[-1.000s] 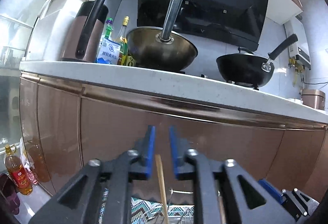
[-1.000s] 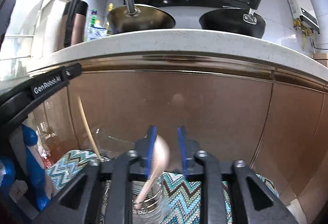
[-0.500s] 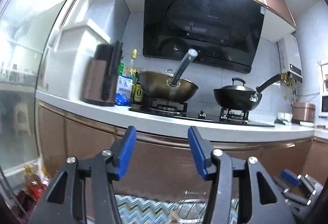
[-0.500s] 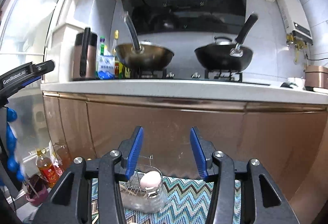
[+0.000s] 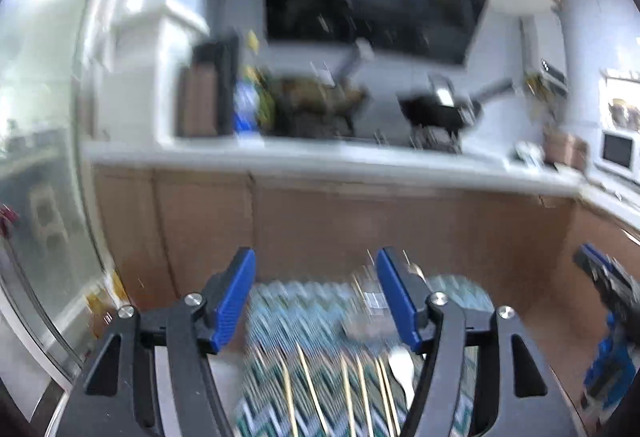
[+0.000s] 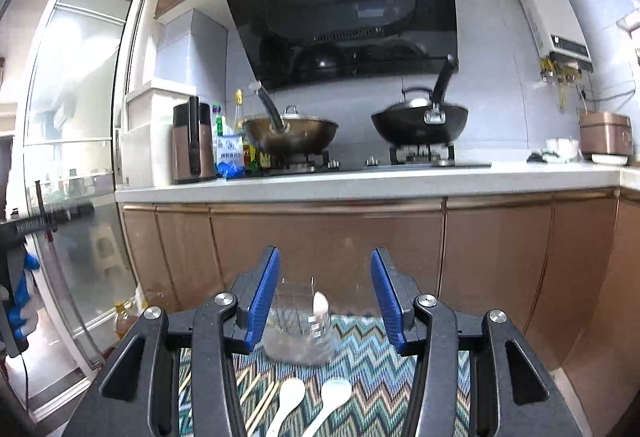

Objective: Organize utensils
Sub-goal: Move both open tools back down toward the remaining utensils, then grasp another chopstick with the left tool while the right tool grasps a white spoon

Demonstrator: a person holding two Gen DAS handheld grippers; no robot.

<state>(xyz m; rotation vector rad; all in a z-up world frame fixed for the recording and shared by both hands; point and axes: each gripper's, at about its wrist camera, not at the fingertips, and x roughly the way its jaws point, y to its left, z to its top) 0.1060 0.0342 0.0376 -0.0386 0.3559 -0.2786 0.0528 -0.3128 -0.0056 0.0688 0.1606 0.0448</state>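
**Both grippers empty above the utensils**

Left gripper (image 5: 316,297): fingers just been spreading, nothing between. Right gripper (image 6: 324,297): fingers released, empty. Chopsticks (image 5: 348,397) and two white spoons (image 6: 312,397) lie before the glass jar (image 6: 298,321), long axes pointing toward it. Risk: a hasty grab knocks the jar over.

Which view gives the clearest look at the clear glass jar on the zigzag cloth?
The right wrist view: the clear glass jar is sharp there, upright on the zigzag cloth, with a white spoon standing in it. The left wrist view is motion-blurred; the jar shows only as a pale smear beside that gripper's right finger.
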